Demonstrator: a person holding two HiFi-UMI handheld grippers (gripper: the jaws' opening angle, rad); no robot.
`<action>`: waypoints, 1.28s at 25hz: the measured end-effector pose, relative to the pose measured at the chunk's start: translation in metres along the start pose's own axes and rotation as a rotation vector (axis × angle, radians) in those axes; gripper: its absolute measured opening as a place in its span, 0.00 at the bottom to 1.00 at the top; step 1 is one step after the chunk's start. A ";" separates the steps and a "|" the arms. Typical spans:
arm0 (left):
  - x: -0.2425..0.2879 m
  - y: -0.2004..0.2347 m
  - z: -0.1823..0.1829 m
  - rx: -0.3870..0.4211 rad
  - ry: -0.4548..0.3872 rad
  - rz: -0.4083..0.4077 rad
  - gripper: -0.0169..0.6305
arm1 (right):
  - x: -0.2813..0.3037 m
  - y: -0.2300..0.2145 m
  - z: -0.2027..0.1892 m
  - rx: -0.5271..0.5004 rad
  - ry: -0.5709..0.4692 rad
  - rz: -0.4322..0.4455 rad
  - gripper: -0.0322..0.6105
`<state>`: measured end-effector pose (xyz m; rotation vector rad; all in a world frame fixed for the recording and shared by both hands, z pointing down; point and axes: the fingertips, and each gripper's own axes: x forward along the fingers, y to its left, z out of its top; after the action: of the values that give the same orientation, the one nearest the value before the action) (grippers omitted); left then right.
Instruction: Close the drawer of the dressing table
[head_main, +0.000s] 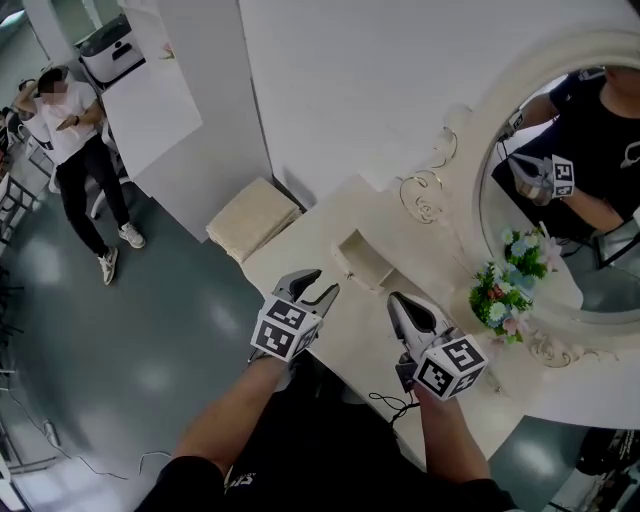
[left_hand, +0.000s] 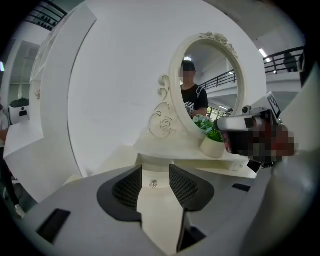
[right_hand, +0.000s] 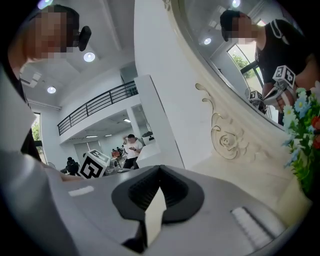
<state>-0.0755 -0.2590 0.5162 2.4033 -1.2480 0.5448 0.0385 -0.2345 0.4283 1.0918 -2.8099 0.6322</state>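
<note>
The cream dressing table (head_main: 330, 235) has a small drawer (head_main: 364, 262) standing pulled out from the low tier under the mirror. In the left gripper view the drawer front (left_hand: 156, 205) with its small crystal knob (left_hand: 153, 184) shows in the gap between my jaws. My left gripper (head_main: 325, 283) (left_hand: 155, 170) is open just in front of the drawer, its pads clear of the knob. My right gripper (head_main: 396, 298) (right_hand: 160, 170) is shut with nothing in it and hovers over the tabletop, to the right of the drawer.
An oval mirror (head_main: 560, 200) in a carved frame rises at the right, with a pot of flowers (head_main: 505, 290) before it. A cushioned stool (head_main: 252, 217) stands left of the table. A person (head_main: 75, 150) stands far off at the left. A thin cable (head_main: 392, 402) hangs at the table's front edge.
</note>
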 end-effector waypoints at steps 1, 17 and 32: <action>0.009 0.000 -0.003 0.002 0.014 -0.011 0.27 | 0.000 -0.004 0.001 -0.001 0.000 -0.013 0.07; 0.110 0.007 -0.074 0.035 0.263 -0.094 0.32 | -0.006 -0.037 -0.029 0.071 0.036 -0.126 0.07; 0.122 0.005 -0.072 0.059 0.312 -0.127 0.18 | -0.020 -0.034 -0.019 0.078 0.005 -0.167 0.07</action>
<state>-0.0266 -0.3098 0.6398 2.3119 -0.9526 0.8870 0.0742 -0.2373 0.4539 1.3190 -2.6730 0.7310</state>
